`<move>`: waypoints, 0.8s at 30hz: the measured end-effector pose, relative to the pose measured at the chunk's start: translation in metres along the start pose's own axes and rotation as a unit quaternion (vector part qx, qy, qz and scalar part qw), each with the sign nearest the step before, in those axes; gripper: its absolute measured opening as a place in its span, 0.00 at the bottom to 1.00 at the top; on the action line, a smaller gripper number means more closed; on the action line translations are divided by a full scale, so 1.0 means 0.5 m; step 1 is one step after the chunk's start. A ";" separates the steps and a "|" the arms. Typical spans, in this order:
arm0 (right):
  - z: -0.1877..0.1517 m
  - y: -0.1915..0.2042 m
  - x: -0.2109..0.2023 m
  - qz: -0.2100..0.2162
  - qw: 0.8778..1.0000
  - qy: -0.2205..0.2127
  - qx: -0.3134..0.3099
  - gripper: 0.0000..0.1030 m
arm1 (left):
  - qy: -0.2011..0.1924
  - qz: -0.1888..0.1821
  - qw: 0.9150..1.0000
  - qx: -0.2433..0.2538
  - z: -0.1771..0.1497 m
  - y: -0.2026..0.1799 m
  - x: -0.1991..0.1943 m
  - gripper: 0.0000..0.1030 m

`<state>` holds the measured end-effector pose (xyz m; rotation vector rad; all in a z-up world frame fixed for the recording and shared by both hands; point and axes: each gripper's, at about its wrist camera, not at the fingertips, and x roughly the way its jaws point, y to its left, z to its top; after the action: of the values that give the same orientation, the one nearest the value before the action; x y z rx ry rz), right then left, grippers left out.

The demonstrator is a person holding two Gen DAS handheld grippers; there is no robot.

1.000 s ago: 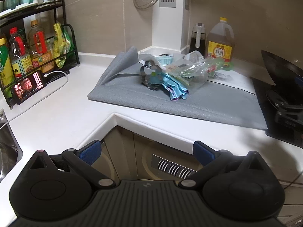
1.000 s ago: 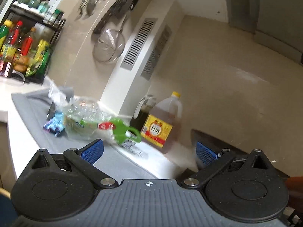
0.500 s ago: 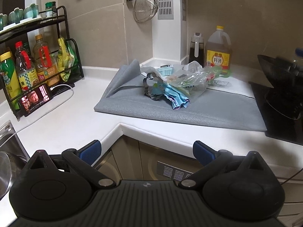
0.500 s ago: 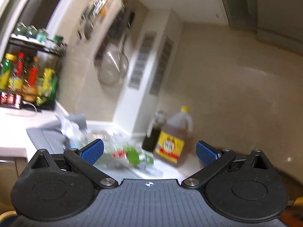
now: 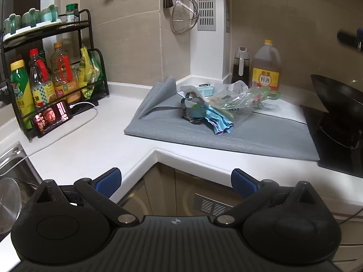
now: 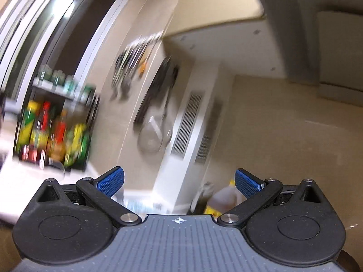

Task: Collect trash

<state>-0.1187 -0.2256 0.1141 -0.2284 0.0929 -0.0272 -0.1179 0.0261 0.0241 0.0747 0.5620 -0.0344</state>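
The left gripper [image 5: 176, 180] hovers off the corner of the white desk [image 5: 95, 140], its blue fingers [image 5: 108, 179] spread wide and empty. The trash pile [image 5: 217, 107], crumpled plastic bags and wrappers, lies on the grey mat [image 5: 261, 136] well ahead. The right gripper [image 6: 179, 182], fingers also wide and empty, points up at the blurred wall.

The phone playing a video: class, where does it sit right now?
In the left wrist view, the phone sits far left on the white counter, propped against the black bottle rack, its white cable trailing towards the sink.
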 end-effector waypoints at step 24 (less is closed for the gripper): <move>0.044 0.044 -0.169 0.031 0.999 0.006 0.041 1.00 | -0.010 0.014 1.000 0.025 -0.010 -0.018 -0.031 1.00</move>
<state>-0.2002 -0.1962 0.1380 -0.1429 0.1114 0.0284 -0.1341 0.0177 0.0274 0.1314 0.5391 -0.0224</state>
